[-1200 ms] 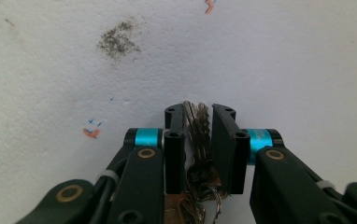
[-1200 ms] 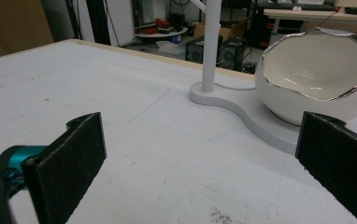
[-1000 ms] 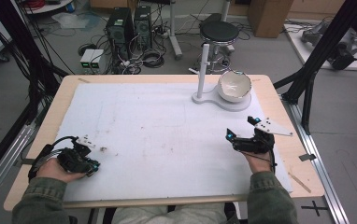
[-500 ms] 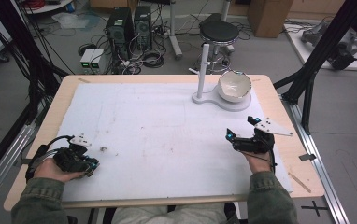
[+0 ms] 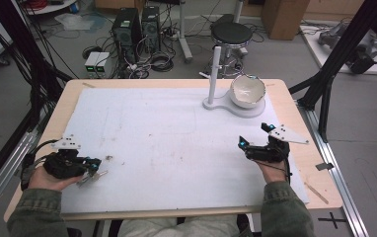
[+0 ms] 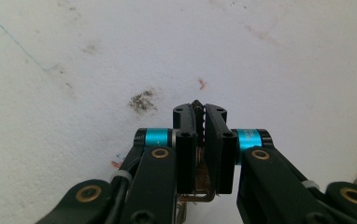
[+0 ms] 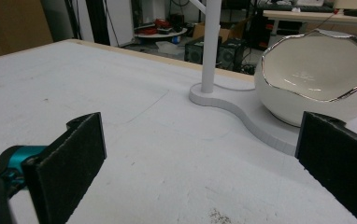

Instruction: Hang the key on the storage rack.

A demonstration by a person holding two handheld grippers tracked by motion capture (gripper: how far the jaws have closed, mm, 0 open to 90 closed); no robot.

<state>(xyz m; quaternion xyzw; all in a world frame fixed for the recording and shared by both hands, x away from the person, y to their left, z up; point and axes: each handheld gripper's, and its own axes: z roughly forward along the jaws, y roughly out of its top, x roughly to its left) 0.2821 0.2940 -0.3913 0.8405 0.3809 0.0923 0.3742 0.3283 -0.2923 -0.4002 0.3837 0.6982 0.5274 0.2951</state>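
My left gripper lies low over the front left of the white mat. In the left gripper view its jaws are pressed together on a thin, small metal piece, and a brassy bit shows below the pads. At the right side of the mat my right gripper stands open with nothing between its pads. It faces a white egg-shaped bowl with a silver rim. The bowl rests on a white stand base with an upright post.
The mat covers most of a wooden table and is stained with dark smudges. A small speck lies just beyond the left gripper. A stool, computer towers and cables stand on the floor behind the table.
The left hand and its gripper have shifted slightly to the left. The right gripper stays where it was.
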